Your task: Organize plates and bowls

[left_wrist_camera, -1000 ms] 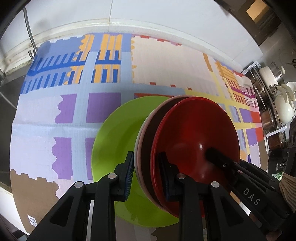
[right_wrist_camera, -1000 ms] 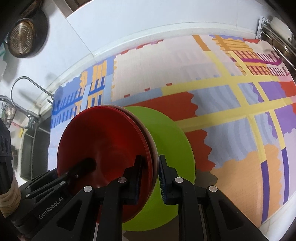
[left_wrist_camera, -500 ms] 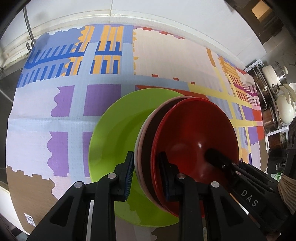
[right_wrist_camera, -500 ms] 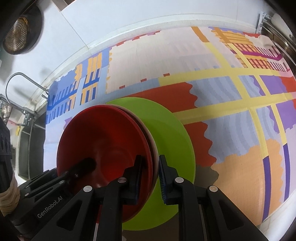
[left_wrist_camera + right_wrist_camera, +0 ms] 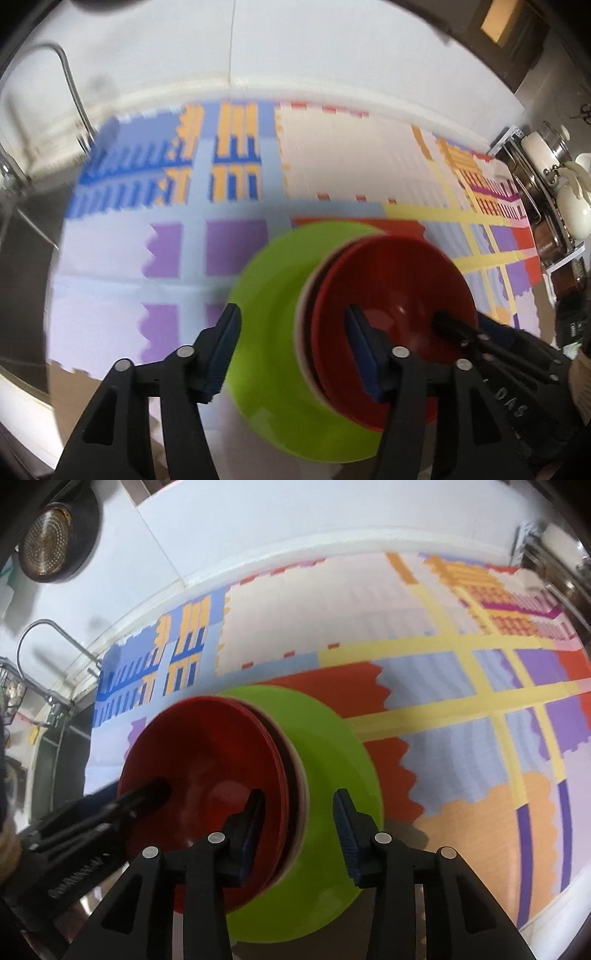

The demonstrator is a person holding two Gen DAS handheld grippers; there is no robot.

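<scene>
A red bowl point(image 5: 399, 291) sits nested in a pale pink bowl point(image 5: 306, 295), and the stack stands on a lime green plate point(image 5: 266, 332) on the patterned mat point(image 5: 351, 155). My left gripper point(image 5: 295, 350) straddles the bowls' near rim with its jaws opening; both pads stand clear of it. In the right wrist view the red bowl point(image 5: 207, 771) and green plate point(image 5: 332, 753) show from the other side. My right gripper point(image 5: 299, 827) straddles that rim too, jaws opening, with a gap on each side. Each gripper's black fingers reach into the bowl in the other's view.
A faucet point(image 5: 70, 77) and a sink lie off the mat's left end. A rack with pots and white lids point(image 5: 554, 173) stands at the right end. A round strainer point(image 5: 48, 542) hangs on the white wall behind.
Both grippers were shut on the stacked bowls' rims; their jaws have now spread and let go. The left wrist view has pulled back slightly and is blurred.
</scene>
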